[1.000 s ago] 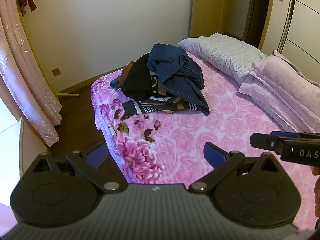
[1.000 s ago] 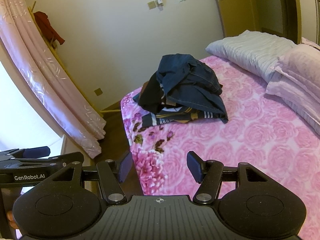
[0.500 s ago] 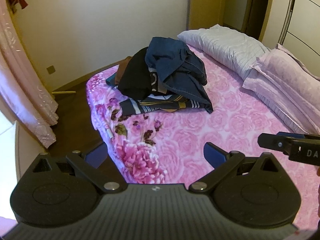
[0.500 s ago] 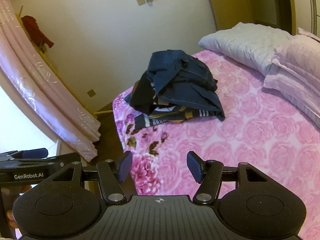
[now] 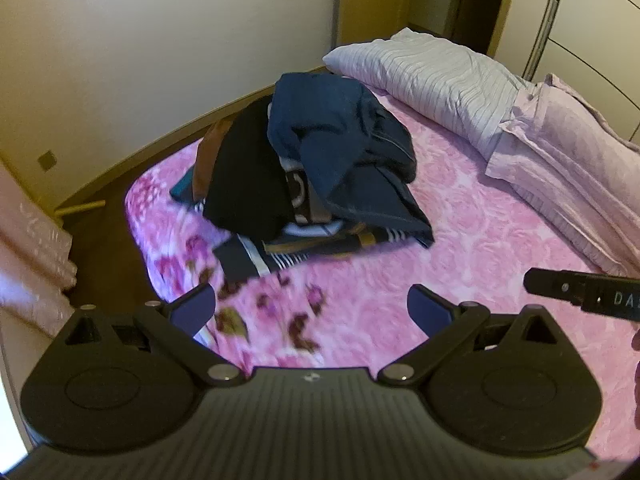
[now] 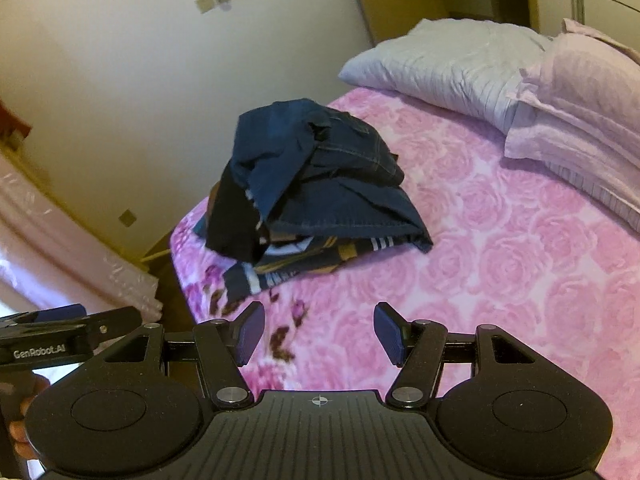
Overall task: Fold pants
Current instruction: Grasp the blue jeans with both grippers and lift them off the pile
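Lying crumpled on top of a heap of clothes [image 5: 280, 216], the dark blue pants [image 5: 344, 152] sit near the foot corner of the bed [image 5: 500, 248], on its pink rose cover. Under them are a black garment [image 5: 244, 184] and a striped navy one [image 5: 256, 260]. Two pillows [image 6: 452, 64] lie at the head of the bed, well apart from the heap. Both grippers hover over the near part of the bed, short of the heap: the left gripper [image 5: 312, 312] spread wide with nothing between its pads, the right gripper [image 6: 320, 334] likewise wide and empty.
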{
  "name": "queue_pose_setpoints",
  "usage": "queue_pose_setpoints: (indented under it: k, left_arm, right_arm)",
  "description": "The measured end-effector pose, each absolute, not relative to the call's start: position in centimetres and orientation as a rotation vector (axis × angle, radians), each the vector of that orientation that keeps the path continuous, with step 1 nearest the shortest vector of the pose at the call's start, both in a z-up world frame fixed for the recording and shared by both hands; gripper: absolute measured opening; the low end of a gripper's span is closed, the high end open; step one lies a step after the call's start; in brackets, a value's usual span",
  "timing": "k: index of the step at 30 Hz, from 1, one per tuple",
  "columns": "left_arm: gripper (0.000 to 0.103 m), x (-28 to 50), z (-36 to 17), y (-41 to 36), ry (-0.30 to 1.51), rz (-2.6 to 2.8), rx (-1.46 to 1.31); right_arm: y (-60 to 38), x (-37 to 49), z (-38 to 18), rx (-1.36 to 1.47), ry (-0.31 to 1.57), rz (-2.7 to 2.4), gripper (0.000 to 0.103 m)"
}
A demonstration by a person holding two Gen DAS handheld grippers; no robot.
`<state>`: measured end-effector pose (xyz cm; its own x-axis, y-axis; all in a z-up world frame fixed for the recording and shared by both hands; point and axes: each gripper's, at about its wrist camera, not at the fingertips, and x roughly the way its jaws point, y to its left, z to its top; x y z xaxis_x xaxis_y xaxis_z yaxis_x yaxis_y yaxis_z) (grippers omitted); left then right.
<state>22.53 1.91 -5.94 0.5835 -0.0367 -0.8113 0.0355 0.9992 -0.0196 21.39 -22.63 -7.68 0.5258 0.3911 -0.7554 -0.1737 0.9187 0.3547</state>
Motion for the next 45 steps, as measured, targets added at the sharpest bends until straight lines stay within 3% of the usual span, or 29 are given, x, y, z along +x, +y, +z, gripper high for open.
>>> queue_pose_setpoints:
  k: [21,35,37,38,39,42,45]
  left_arm:
    - [0.096,46.4,-14.0,8.7,0.975,-0.162,0.09]
    - [0.079,55.5,-18.8,7.5,1.047,-0.294,0.096]
    - [0.064,55.8,-19.1,7.4,1.051,-0.332,0.08]
    - [0.057,55.9,-19.1,7.3,1.051,-0.353,0.074]
    - [0.045,55.9,-19.1,7.2,1.049,-0.377,0.069]
    - [0.027,55.6,-18.8,6.9,1.023,-0.411,0.094]
    - [0.015,55.2,-17.6,6.3,0.975,-0.463,0.107]
  right_arm:
    - [-15.5,39.0,-16.6,0.555,1.067,0.136,0.057]
    - [-11.4,46.8,-21.5,0.603,1.069,0.198,0.057]
    - [-10.9,47.5,-22.2,0.613,1.07,0.22,0.051]
    - [-10.6,47.7,-22.4,0.61,1.069,0.239,0.041]
    - [-10.4,47.9,-22.4,0.6,1.07,0.268,0.021]
    - [-9.9,47.7,-21.7,0.518,1.044,0.277,0.009]
    - [-10.4,46.7,-20.3,0.511,0.975,0.273,0.006]
